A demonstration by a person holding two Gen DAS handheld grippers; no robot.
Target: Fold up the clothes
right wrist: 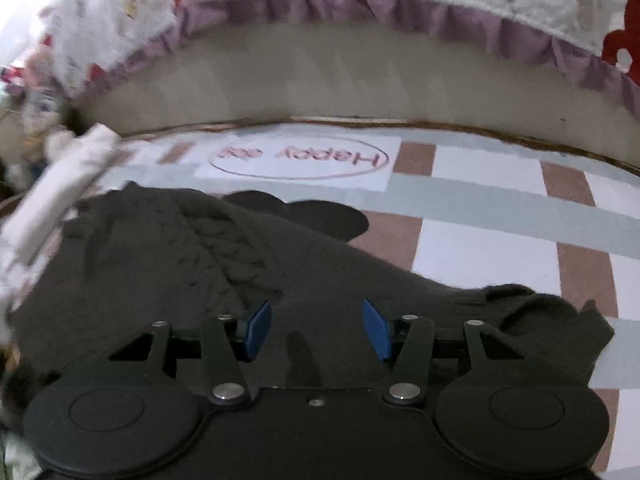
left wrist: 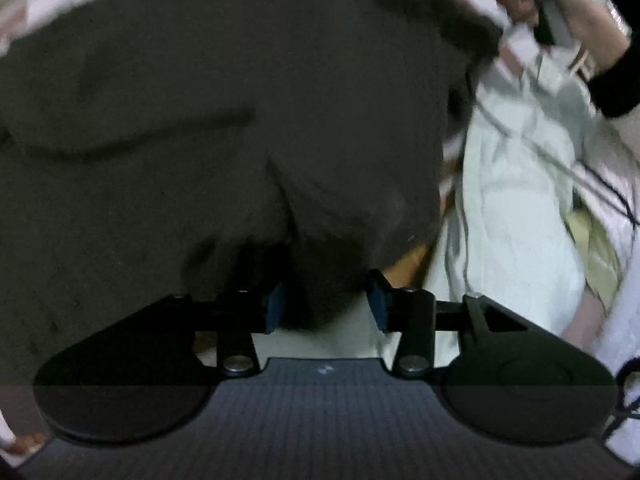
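A dark grey cable-knit sweater fills most of the left wrist view. A bunch of its edge sits between the blue pads of my left gripper, and its creases run toward the jaws, which are closed on this thick bunch. In the right wrist view the same sweater lies spread on a checked sheet. My right gripper hovers low over its near part, jaws apart, with nothing between the pads.
Pale white and green garments are heaped right of the sweater. A person's hand with a black sleeve shows at the top right. A white quilt with a purple ruffle hangs behind the sheet. A white folded cloth lies at the left.
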